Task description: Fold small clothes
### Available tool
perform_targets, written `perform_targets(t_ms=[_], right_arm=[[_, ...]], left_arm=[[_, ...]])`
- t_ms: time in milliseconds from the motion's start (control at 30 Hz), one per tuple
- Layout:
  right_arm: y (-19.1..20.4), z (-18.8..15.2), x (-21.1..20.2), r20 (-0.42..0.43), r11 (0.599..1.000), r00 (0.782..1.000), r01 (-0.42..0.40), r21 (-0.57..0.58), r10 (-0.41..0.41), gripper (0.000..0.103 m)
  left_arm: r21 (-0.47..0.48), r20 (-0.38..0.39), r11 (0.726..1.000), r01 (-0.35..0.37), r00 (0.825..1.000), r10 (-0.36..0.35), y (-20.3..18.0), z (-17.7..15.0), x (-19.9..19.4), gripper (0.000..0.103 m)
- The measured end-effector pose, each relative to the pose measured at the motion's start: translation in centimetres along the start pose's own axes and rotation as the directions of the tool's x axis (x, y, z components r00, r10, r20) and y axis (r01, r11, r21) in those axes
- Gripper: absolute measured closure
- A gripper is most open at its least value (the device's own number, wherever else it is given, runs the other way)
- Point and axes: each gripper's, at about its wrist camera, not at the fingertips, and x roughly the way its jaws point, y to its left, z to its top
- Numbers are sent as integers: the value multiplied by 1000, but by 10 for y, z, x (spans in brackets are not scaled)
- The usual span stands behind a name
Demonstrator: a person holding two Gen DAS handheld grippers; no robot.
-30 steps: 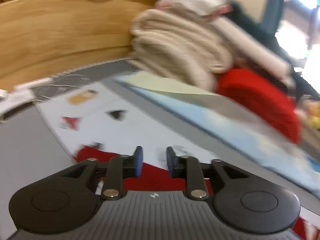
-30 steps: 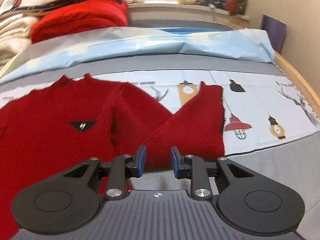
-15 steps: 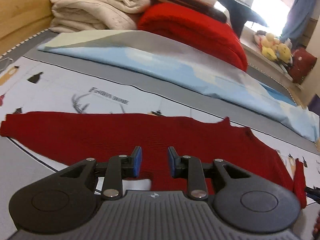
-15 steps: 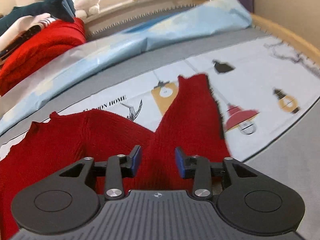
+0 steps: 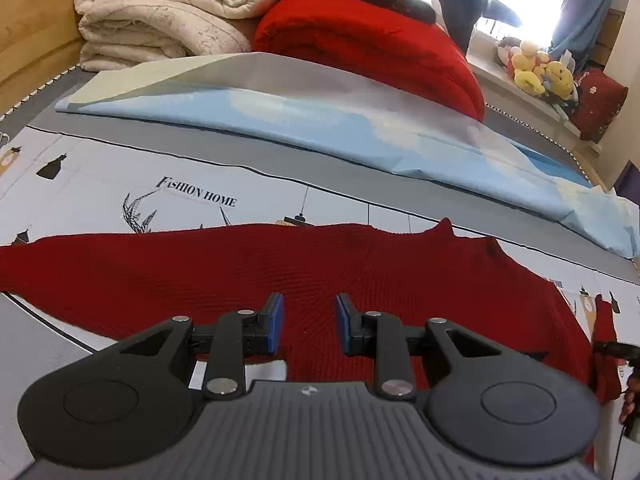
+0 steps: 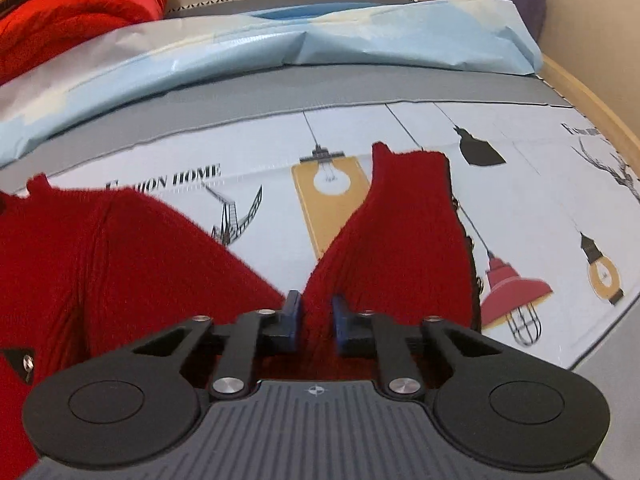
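At the bottom of the left wrist view, the left gripper point(image 5: 309, 328) holds its blue-padded fingers point(image 5: 275, 322) spread apart with nothing between them, poised over the lower hem area of the small red knitted sweater point(image 5: 304, 268), which lies flat across the middle of the frame on the white printed sheet with lamp drawings and "FASHION HOME" lettering point(image 5: 192, 196). This view takes in the garment's full width, one sleeve running to the left edge and the body to the right edge, where the other gripper shows only as a dark sliver. The right wrist view shows what the left cannot: the right gripper point(image 6: 316, 320), at bottom centre, has its fingers narrowed around a raised ridge of the sweater point(image 6: 120, 264) where the sleeve point(image 6: 404, 216) meets the body; whether the pads truly pinch the knit I cannot tell. That sleeve angles up toward the centre of the frame, its cuff lying on the sheet point(image 6: 540, 184) beside a yellow bulb drawing, and a small black triangular badge point(image 6: 18, 362) sits at the lower left. Beyond the sweater in both views runs a grey band, then a long pale blue and grey folded cover point(image 5: 360, 120). Farther back, only the left view shows the stack of cream folded blankets point(image 5: 160, 12) at upper left and the yellow plush toys point(image 5: 540, 74) at upper right, while a red folded blanket point(image 5: 368, 44) appears in both.
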Motion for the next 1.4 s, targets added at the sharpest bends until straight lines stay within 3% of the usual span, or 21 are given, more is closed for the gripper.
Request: perform_targets(t_ms=[67,133,167,233,267,300,333,433,500,567,633,733,900,1033,1067,1100,1167,1233,1267,1400], right_arm=[[-15,13,-15,79,997,997,-25,71,19,90],[-41,31,-43,224,978,974,-60,199,15,91],[-57,36,-61,308,959,951,-87,270,-1,91],[-87,36,-94,465,918,881,-113,380,-84,91],[-100,32,-104,502,903,852,-92,420,-147,91],[-113,27,-108,509,884,839,-75,462,-194,91],[-128,20,-104,487,862,847,-71,503,-214,91],[-165,-9,-65,316,792,914,8,611,-253,91],[-189,-35,-31,174,699,967,3,715,-183,91],[-203,-57,-15,112,627,979,19,779,-169,91],[-201,-58,-19,134,647,971,28,762,-200,92],[-200,-49,-35,169,628,950,36,777,-263,92],[-205,-56,-19,40,647,967,136,750,-250,88],[-204,-52,-23,122,663,968,56,746,-219,81],[-207,-52,-19,95,664,975,66,744,-203,81],[-209,-53,-15,29,662,976,125,739,-216,81],[-209,-52,-25,19,669,969,155,727,-245,79],[-199,-42,-45,52,693,954,175,700,-294,76],[-193,-36,-57,99,719,952,147,679,-289,76],[-157,-11,-107,246,833,953,10,553,-175,76]], left_arm=[[0,2,1000,-5,1000,5,0,1,0,73],[-1,4,1000,-9,1000,9,0,1,0,73],[-1,3,1000,-10,1000,10,0,1,0,73],[3,2,1000,-10,1000,10,-1,1,2,73],[3,1,1000,-12,1000,12,-1,0,3,73],[2,-2,1000,-12,1000,12,-1,0,4,73],[-1,-5,1000,-10,1000,10,-1,-1,4,73],[-1,-14,1000,5,1000,-5,-3,-2,6,73],[2,-21,1000,12,1000,-12,-6,-3,7,73],[3,-30,1000,18,999,-18,-7,-4,9,73],[1,-38,1000,22,999,-22,-7,-5,11,73],[2,-42,1000,17,999,-17,-7,-5,13,73],[-11,-53,1000,21,998,-22,-3,-3,16,73],[5,-60,999,34,998,-34,-4,-4,13,71],[8,-61,999,35,998,-35,-4,-5,12,71],[9,-62,999,36,997,-35,-3,-5,11,71],[8,-61,999,38,997,-37,0,-5,8,71],[9,-60,999,44,997,-43,3,-5,4,71],[10,-59,999,46,997,-46,4,-6,2,71],[25,-47,998,50,998,-49,7,-11,-9,71]])
